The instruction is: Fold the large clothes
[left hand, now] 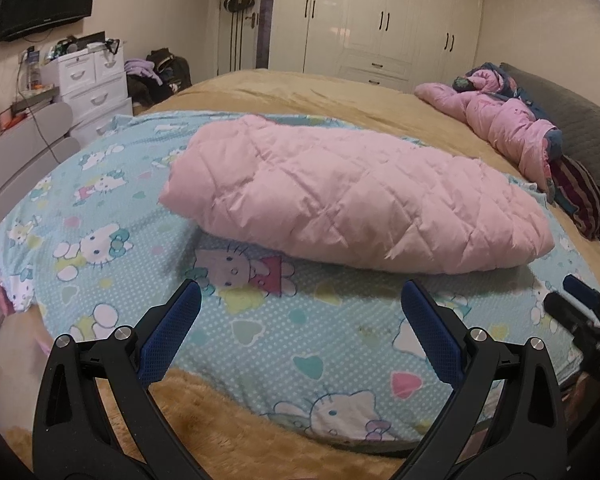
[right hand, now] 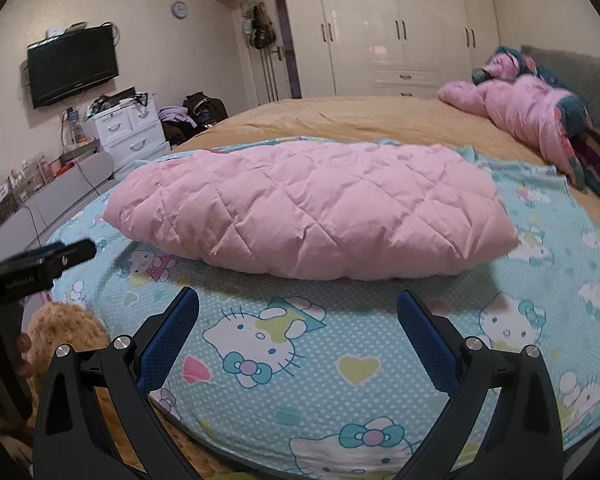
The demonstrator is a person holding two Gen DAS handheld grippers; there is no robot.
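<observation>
The pink quilted jacket (left hand: 352, 200) lay folded on the cartoon sheet (left hand: 260, 336). Both the left hand-held gripper (left hand: 300, 304) and right hand-held gripper (right hand: 298, 314) were spread, empty. The next fold would best be started by gripping both near corners evenly.

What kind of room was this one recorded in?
A home bedroom, most likely: a large bed with a cartoon-cat sheet, built-in white wardrobes, and a wall-mounted TV.

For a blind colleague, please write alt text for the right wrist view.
A folded pink quilted jacket lies on a blue cartoon-cat sheet spread over a tan bed. The right gripper hovers before it, jaws open and empty; the left gripper enters at left.
</observation>
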